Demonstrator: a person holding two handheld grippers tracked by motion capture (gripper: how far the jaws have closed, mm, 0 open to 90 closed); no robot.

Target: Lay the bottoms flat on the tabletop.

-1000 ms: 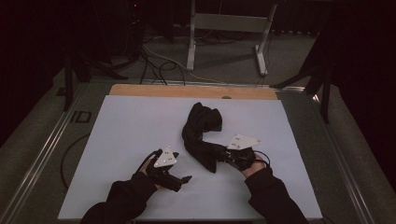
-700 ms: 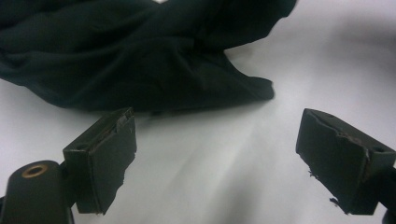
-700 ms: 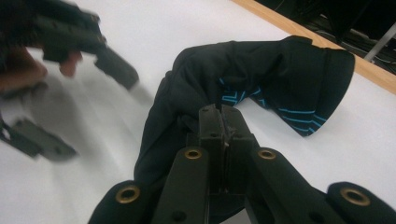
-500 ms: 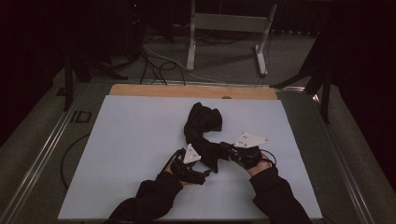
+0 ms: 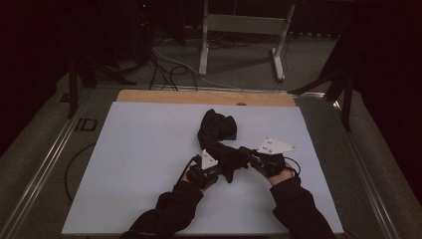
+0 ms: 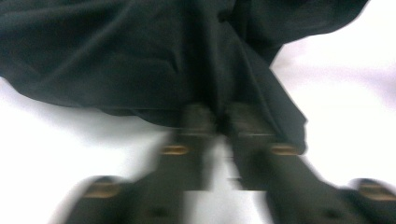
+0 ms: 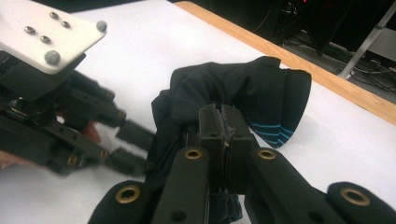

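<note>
Since a second earlier, the left gripper (image 5: pixel 217 167) had travelled rightward across the white table (image 5: pixel 139 164) from open surface to the near end of the dark garment (image 5: pixel 217 132), while the right gripper (image 5: pixel 246 154) had hardly shifted. Over that second the left jaws had been closing, and in the left gripper view they stood pinched together (image 6: pixel 219 122) on a fold at the cloth's (image 6: pixel 140 56) lower edge. Just to its right, the garment lay bunched near the table's middle, running from the grippers toward the wooden strip (image 5: pixel 204 97) at the far edge. Farther right, the right gripper (image 7: pixel 223 116) was clamped on the fabric (image 7: pixel 243 88) too, its tips pressed tight against a raised hump showing thin blue stripes (image 7: pixel 273 133), with the left gripper (image 7: pixel 128 147) facing it from close by.
</note>
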